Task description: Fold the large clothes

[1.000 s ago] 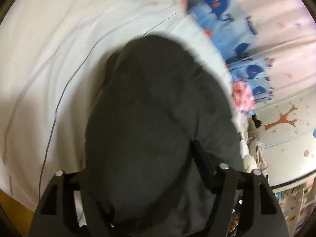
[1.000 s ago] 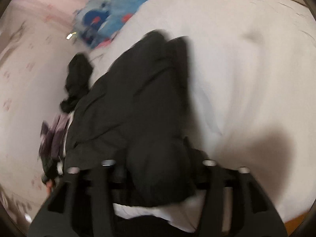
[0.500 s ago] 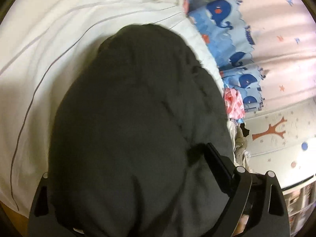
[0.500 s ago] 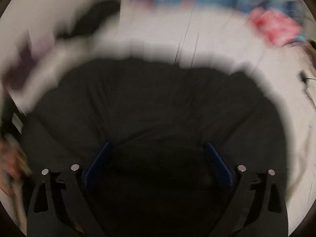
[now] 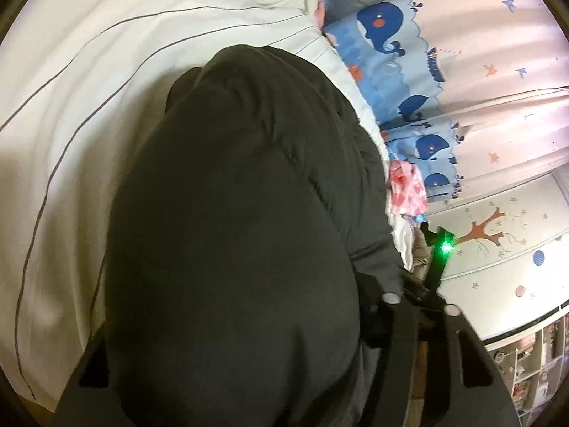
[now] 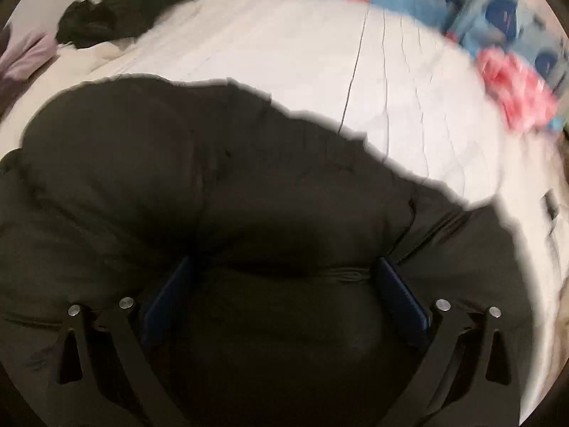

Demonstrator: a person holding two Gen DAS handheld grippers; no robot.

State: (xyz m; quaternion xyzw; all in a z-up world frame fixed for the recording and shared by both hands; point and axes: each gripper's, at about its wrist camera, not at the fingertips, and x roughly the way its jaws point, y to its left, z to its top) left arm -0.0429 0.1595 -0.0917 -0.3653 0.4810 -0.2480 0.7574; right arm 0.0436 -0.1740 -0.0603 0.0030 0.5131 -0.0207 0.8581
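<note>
Right tool (image 6: 284, 284) is spread over my puffy black padded jacket (image 6: 231, 185); left tool's (image 5: 249, 338) state I cannot tell, jacket covering it.

white striped sheet (image 5: 106, 82), whale-print curtain (image 5: 402, 82), pink cloth (image 5: 407, 192)

A bulky black padded coat (image 5: 227, 220) is spread over the near half of the white bedsheet with thin grey stripes (image 5: 89, 82), and the space between the blue pads (image 6: 398, 299) of the right gripper (image 6: 281, 284) is filled by it. In the left wrist view the left gripper (image 5: 249, 373) is buried under the same fabric, so no gap is seen there. Open sheet is left beyond and to the left of the coat. The far edge is crowded by a crumpled black garment (image 6: 117, 10), a blue whale-print cloth (image 5: 391, 57) and a pink patterned bundle (image 6: 515, 99).
</note>
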